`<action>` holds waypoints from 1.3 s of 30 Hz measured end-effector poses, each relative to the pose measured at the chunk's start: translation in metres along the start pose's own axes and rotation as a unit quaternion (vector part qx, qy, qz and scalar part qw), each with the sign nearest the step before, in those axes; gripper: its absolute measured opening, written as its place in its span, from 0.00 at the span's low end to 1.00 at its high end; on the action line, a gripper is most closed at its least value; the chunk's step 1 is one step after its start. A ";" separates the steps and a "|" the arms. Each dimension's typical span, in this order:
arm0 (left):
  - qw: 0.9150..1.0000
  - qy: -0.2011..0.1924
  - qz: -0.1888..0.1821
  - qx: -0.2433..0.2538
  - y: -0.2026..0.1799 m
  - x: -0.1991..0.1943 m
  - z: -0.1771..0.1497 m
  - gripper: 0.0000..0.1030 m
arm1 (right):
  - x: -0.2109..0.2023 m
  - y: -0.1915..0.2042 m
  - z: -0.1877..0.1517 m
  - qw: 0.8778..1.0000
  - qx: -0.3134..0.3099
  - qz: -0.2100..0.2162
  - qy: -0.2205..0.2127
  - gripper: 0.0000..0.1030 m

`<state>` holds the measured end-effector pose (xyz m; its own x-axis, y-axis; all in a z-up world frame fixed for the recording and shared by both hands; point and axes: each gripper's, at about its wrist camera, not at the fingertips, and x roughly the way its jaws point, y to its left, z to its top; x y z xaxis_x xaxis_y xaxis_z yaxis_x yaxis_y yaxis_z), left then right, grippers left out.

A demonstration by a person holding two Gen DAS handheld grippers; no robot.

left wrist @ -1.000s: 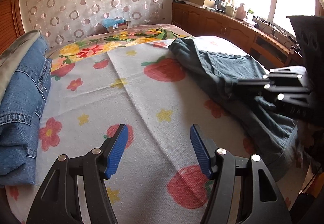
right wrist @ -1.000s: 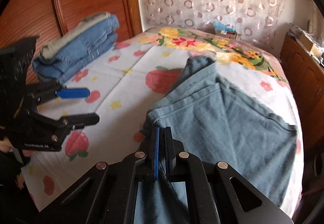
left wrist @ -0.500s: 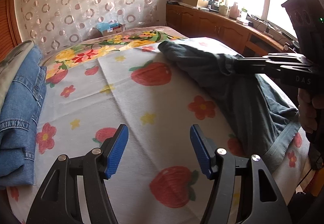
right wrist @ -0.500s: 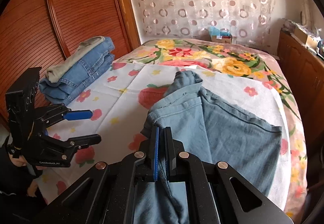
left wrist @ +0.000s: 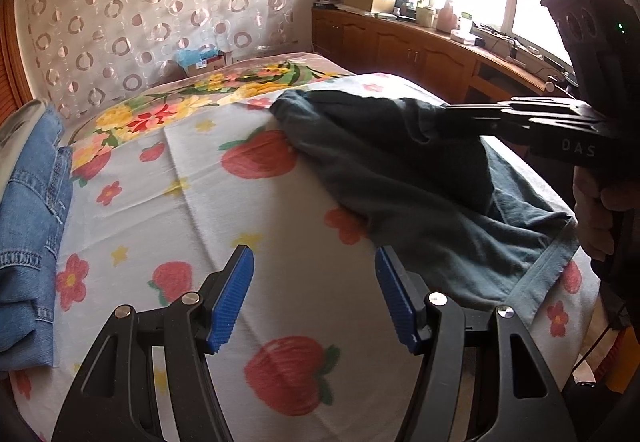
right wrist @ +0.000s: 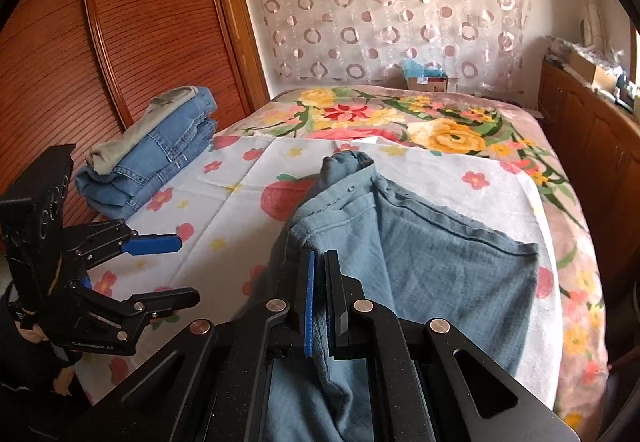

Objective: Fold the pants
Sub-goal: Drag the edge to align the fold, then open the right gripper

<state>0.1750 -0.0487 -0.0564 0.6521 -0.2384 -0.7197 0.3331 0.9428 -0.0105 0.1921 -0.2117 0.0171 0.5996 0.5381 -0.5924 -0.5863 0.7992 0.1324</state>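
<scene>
Grey-blue pants (right wrist: 432,266) lie on the right half of the bed, one edge lifted off the sheet. My right gripper (right wrist: 319,298) is shut on that lifted fold, which drapes down between its blue pads. From the left wrist view the same pants (left wrist: 420,178) hang from the right gripper (left wrist: 448,114), raised above the bed on the right. My left gripper (left wrist: 314,298) hovers open over the strawberry sheet, left of the pants, with nothing between its fingers. In the right wrist view the left gripper (right wrist: 176,266) stands open at the lower left.
A stack of folded blue jeans (right wrist: 160,158) (left wrist: 28,226) sits at the bed's left edge by the wooden wardrobe (right wrist: 100,54). A wooden cabinet (left wrist: 420,50) with clutter runs under the window on the right. A small box (right wrist: 426,80) rests at the bed's far end.
The right gripper has lifted the pants' edge higher off the bed and drawn it back. The left gripper has shifted a little across the sheet, still open.
</scene>
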 end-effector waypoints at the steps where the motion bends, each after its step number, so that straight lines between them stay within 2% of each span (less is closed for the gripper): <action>1: 1.000 0.001 0.000 0.001 -0.002 0.000 0.000 0.63 | -0.001 0.001 0.000 1.000 -0.007 -0.004 0.000 0.04; 5: 1.000 0.001 -0.001 0.006 -0.007 -0.001 0.002 0.63 | -0.001 -0.011 0.004 1.000 -0.003 -0.021 -0.002 0.04; 12: 1.000 0.001 -0.001 0.007 -0.010 -0.001 0.002 0.63 | -0.002 -0.059 0.013 0.997 0.032 -0.066 -0.004 0.04; 19: 1.000 0.003 -0.002 0.008 -0.013 0.000 0.001 0.63 | 0.012 -0.092 0.015 0.992 0.064 -0.106 0.011 0.04; 23: 1.000 0.005 -0.002 0.007 -0.016 0.001 0.000 0.63 | 0.021 -0.096 0.017 0.989 0.075 -0.126 0.024 0.04; 27: 1.000 0.008 -0.004 0.008 -0.017 0.002 0.000 0.63 | 0.018 -0.094 0.021 0.986 0.084 -0.143 0.023 0.19; 34: 1.000 0.014 -0.012 0.012 -0.023 0.006 -0.001 0.63 | 0.017 -0.080 0.019 0.989 0.065 -0.129 0.024 0.24; 39: 1.000 0.016 -0.014 0.013 -0.026 0.006 -0.002 0.63 | 0.027 -0.083 0.019 0.986 0.049 -0.153 0.048 0.24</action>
<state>0.1689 -0.0743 -0.0617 0.6201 -0.2556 -0.7417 0.3677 0.9299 -0.0131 0.2674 -0.2583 0.0049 0.6832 0.2438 -0.6883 -0.3282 0.9446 0.0088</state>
